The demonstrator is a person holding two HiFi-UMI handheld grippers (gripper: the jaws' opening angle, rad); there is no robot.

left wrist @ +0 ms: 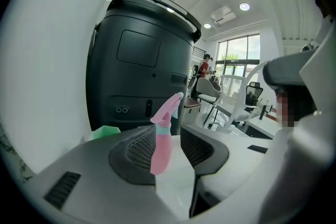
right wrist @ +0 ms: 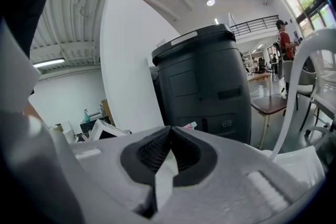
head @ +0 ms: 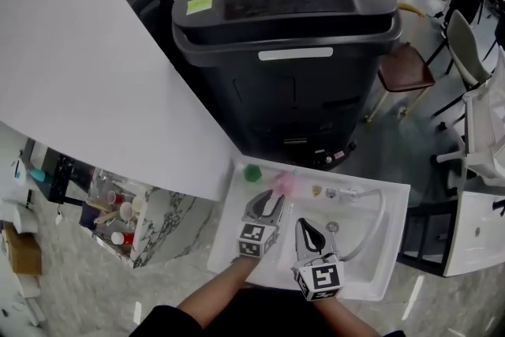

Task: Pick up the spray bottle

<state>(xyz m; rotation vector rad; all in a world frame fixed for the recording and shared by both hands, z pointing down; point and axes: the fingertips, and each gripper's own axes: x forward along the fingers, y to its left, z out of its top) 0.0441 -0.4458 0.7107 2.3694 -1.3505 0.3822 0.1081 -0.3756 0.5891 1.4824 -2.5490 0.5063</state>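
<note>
A pink spray bottle (head: 284,184) with a pale blue collar stands upright at the far side of a white basin (head: 388,268). In the left gripper view the spray bottle (left wrist: 161,139) shows in the gap between the two dark pads. My left gripper (head: 268,203) (left wrist: 169,135) is open and points at the bottle from just short of it; its pads do not press on it. To its right, over the basin's middle, my right gripper (head: 308,228) (right wrist: 170,132) is shut, its tips touching with nothing between them.
A big black machine (head: 284,35) rises just behind the basin. A green object (head: 252,173) lies left of the bottle, small items (head: 331,192) to its right. A white curved tap (head: 377,226) arches over the basin's right part. A white wall (head: 87,67) stands at the left.
</note>
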